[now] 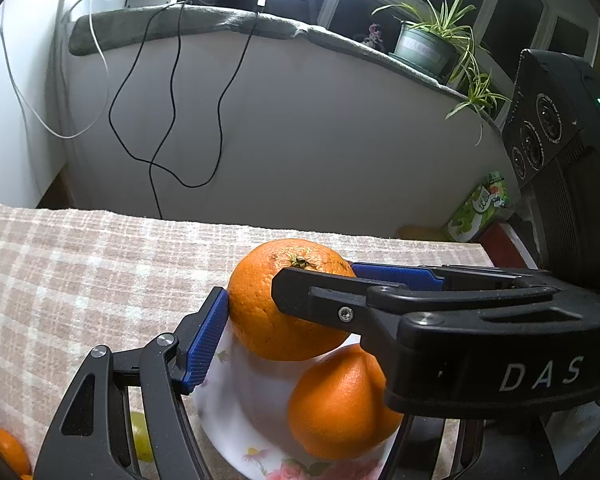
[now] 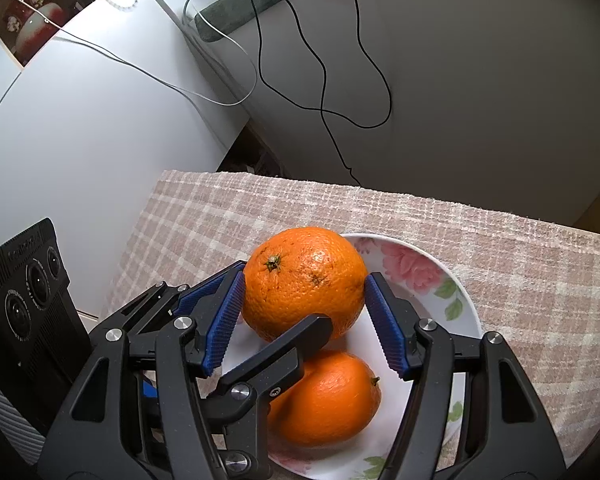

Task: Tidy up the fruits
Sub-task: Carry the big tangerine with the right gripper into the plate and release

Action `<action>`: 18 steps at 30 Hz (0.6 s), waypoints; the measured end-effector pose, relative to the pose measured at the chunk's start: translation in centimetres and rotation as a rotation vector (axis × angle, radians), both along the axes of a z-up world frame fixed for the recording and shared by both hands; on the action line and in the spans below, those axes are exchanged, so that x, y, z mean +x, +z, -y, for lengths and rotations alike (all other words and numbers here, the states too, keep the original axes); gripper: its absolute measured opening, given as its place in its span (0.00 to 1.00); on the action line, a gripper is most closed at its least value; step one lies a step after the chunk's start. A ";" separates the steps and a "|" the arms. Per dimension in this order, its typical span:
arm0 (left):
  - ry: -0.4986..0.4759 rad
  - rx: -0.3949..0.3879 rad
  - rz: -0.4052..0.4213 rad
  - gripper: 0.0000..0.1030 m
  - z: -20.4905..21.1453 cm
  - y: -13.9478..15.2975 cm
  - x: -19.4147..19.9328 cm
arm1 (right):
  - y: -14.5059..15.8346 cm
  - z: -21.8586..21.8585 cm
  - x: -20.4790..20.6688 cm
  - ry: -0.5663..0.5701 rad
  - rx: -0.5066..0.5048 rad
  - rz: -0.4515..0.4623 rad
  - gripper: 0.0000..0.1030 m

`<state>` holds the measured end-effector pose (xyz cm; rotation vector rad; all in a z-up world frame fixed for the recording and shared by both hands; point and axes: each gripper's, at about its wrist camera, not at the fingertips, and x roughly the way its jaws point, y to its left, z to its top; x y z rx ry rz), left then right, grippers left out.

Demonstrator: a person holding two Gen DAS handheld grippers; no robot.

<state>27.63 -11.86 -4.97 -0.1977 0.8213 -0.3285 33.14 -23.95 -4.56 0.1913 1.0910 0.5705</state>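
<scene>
A large orange [image 2: 304,276] hangs over a white floral plate [image 2: 440,280], just above a second orange [image 2: 328,396] that lies in the plate. My right gripper [image 2: 304,282] is shut on the upper orange, a blue pad against each side. My left gripper [image 1: 296,304] comes in crosswise and grips the same orange [image 1: 260,312]. Its left pad [image 1: 206,344] presses the peel. Its right finger is hidden behind the right gripper's body [image 1: 500,360]. In the right wrist view, one left finger [image 2: 284,352] crosses the orange's near side. I cannot tell whether the two oranges touch.
The plate [image 1: 228,400] stands on a table under a checked beige cloth [image 1: 80,280]. A small orange [image 1: 8,452] and a yellow-green fruit [image 1: 140,436] lie at its near left. Behind the table are a white wall with hanging cables [image 1: 172,100], a potted plant [image 1: 424,48] and a green box [image 1: 480,208].
</scene>
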 end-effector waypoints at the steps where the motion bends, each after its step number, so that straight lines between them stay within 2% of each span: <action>1: -0.002 0.003 0.001 0.66 0.0 0.0 -0.1 | 0.0 0.1 0.1 0.000 0.002 -0.001 0.64; 9: -0.013 0.013 -0.040 0.66 0.3 -0.2 0.2 | 0.0 -0.4 -0.2 0.008 -0.027 0.005 0.64; 13: -0.010 0.013 -0.031 0.68 0.1 0.1 -0.1 | 0.2 -0.4 -0.2 0.006 -0.021 0.006 0.64; 18: -0.005 0.026 -0.013 0.69 -0.1 0.9 -0.7 | 1.1 -0.1 -0.4 -0.012 -0.008 0.033 0.74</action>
